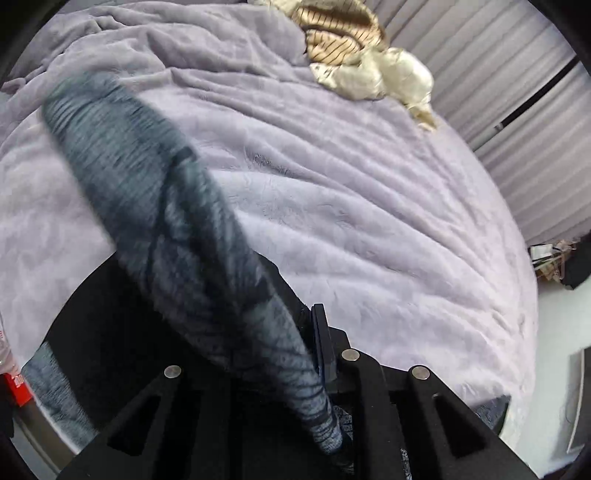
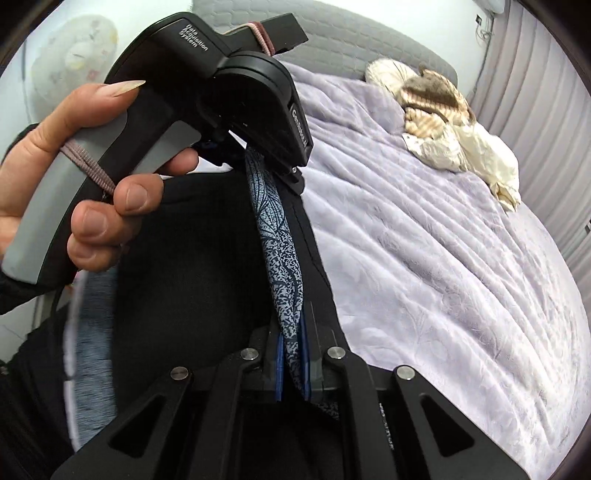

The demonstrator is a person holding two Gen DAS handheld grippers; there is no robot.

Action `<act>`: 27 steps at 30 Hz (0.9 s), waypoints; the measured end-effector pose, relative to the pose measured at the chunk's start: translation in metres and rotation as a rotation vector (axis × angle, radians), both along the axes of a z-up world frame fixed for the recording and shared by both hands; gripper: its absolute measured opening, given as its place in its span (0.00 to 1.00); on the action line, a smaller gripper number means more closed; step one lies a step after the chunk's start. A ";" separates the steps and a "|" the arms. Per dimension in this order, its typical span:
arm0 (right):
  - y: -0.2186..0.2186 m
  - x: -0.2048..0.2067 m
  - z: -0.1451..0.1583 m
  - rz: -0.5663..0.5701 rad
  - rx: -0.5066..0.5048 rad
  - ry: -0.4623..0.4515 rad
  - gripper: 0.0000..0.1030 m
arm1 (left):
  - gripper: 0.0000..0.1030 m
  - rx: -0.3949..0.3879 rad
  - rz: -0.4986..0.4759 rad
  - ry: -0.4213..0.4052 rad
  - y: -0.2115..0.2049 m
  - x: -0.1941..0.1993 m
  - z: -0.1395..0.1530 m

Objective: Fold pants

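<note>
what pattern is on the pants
A blue-grey speckled print with dark curving lines on the pants, sharpest in the right wrist view.

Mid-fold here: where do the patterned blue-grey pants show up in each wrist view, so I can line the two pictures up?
Left wrist view: the pants run blurred from upper left to bottom centre, clamped in the left gripper.
Right wrist view: a narrow strip at centre, stretched between both grippers.
Shared landmark: the cream and striped clothes pile on the lilac bedspread.

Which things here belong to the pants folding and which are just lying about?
Belongs to the job:
pants
left gripper
right gripper
bed cover

Lying about:
striped cloth
cream cloth
</note>
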State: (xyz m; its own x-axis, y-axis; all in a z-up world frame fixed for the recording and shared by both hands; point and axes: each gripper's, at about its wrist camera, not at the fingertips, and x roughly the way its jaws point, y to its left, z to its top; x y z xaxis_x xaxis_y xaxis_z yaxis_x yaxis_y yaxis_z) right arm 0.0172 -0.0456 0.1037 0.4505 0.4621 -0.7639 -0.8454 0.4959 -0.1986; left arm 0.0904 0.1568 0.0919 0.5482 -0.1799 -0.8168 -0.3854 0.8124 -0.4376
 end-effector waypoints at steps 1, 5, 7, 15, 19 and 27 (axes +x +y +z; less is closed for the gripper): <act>0.000 -0.012 0.006 0.009 0.008 -0.004 0.08 | 0.16 -0.010 -0.006 -0.013 0.003 -0.012 0.003; 0.006 -0.059 0.016 0.060 0.026 0.012 0.08 | 0.16 -0.031 -0.014 -0.029 0.022 -0.080 -0.006; 0.015 -0.084 0.005 0.102 0.022 0.048 0.08 | 0.16 -0.034 -0.013 -0.008 0.032 -0.106 -0.023; 0.048 -0.131 -0.067 0.073 -0.064 0.114 0.12 | 0.36 -0.172 0.019 0.026 0.060 -0.170 -0.090; 0.036 -0.155 -0.053 0.007 -0.023 0.127 0.48 | 0.36 -0.140 0.017 -0.016 0.081 -0.208 -0.067; -0.021 -0.145 0.002 -0.183 0.147 0.042 0.77 | 0.37 0.048 -0.003 -0.130 0.060 -0.206 -0.010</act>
